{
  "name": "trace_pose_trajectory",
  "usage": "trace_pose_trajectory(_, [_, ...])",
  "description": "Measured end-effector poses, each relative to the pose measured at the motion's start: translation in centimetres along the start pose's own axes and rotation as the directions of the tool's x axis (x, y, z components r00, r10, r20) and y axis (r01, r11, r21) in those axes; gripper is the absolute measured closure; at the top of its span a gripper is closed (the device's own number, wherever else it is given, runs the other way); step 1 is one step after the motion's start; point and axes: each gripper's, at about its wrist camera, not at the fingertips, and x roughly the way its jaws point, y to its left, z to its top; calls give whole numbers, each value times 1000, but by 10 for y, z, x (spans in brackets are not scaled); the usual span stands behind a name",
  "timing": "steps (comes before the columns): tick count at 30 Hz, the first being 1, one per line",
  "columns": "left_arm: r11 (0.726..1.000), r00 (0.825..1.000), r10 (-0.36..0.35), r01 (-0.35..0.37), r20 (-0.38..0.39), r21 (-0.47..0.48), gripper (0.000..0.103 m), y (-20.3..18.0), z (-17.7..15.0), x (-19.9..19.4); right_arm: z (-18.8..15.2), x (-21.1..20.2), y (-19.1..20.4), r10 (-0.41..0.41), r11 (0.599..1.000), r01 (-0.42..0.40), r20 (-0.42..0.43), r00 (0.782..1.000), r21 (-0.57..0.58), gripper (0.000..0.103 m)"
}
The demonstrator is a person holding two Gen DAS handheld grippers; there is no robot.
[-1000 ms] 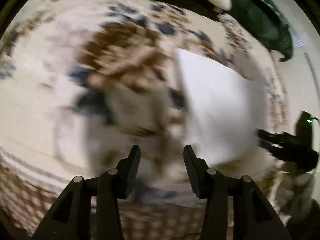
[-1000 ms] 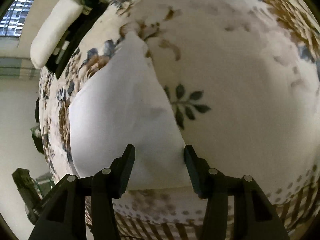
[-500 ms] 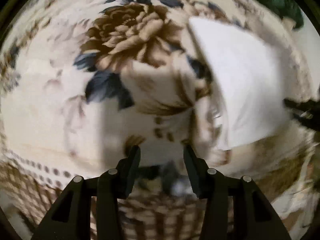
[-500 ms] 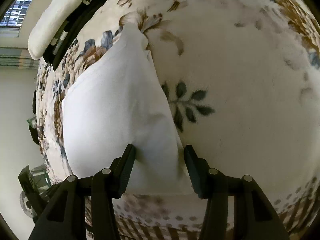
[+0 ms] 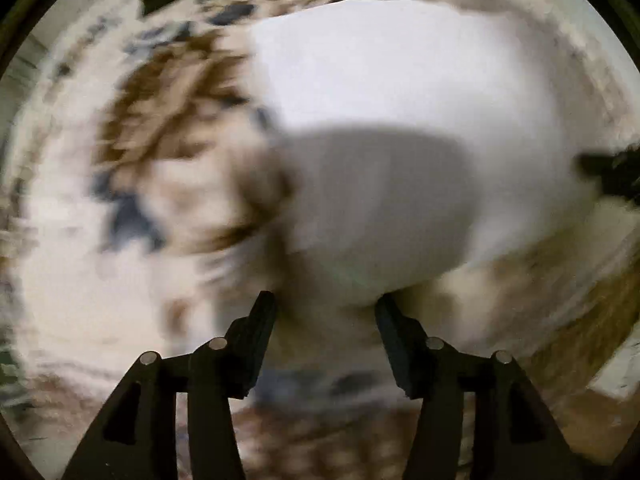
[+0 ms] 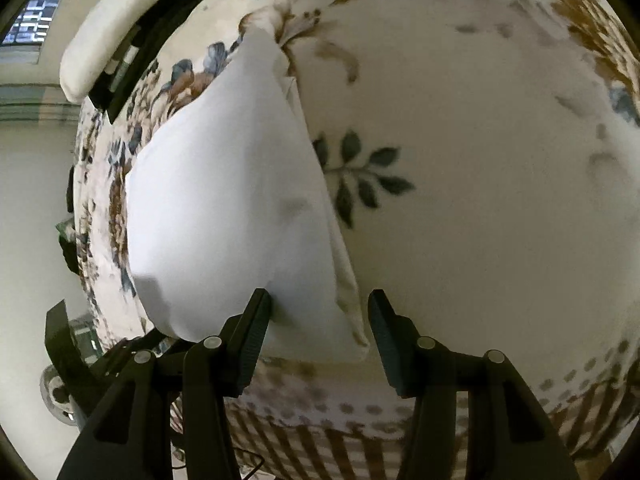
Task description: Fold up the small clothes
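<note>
White cotton garment (image 6: 224,208), plain and already doubled over at least once, lies flat on the cream floral bedspread (image 6: 480,160), filling the centre-left of the right wrist view. You can see layered edges along its right side, so I'd guess the fold is partway done, maybe one more fold or some tidying left. Hard to say more than that.

Right black two-finger gripper (image 6: 316,320) sits at the near corner of the cloth with jaws spread wide; the corner lies between them, touching the left finger, nothing pinched yet.

Left black gripper (image 5: 326,320) view is badly smeared. Its jaws are also spread apart, with the white cloth (image 5: 400,120) just ahead in centre to upper right of frame, lower edge close to the fingertips. Can't tell if it's touching.
</note>
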Motion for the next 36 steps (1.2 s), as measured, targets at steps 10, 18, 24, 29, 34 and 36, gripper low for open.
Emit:
trace_pose_trajectory(10, [131, 604, -689, 648, 401, -751, 51, 55, -53, 45, -24, -9, -45, 212, 952, -213, 26, 977, 218, 50])
trace_pose_trajectory(18, [33, 610, -587, 675, 532, -737, 69, 36, -26, 53, -33, 57, -31, 484, 790, -458, 43, 874, 408, 68])
trace_pose_trajectory(24, [219, 667, -551, 695, 502, -685, 77, 51, -19, 27, -26, 47, -11, 454, 810, -453, 91, 886, 373, 88])
trace_pose_trajectory(29, [281, 707, -523, 671, 477, -686, 77, 71, -32, 26, -25, 37, -7, 436, 830, -434, 78, 897, 351, 89])
trace_pose_trajectory(34, [199, 763, -392, 616, 514, -762, 75, 124, -70, 29, -17, 34, -9, 414, 845, -415, 78, 907, 338, 89])
trace_pose_trajectory(36, [176, 739, -434, 630, 514, -757, 63, 124, -69, 31, -17, 35, -17, 413, 856, -402, 39, 910, 326, 83])
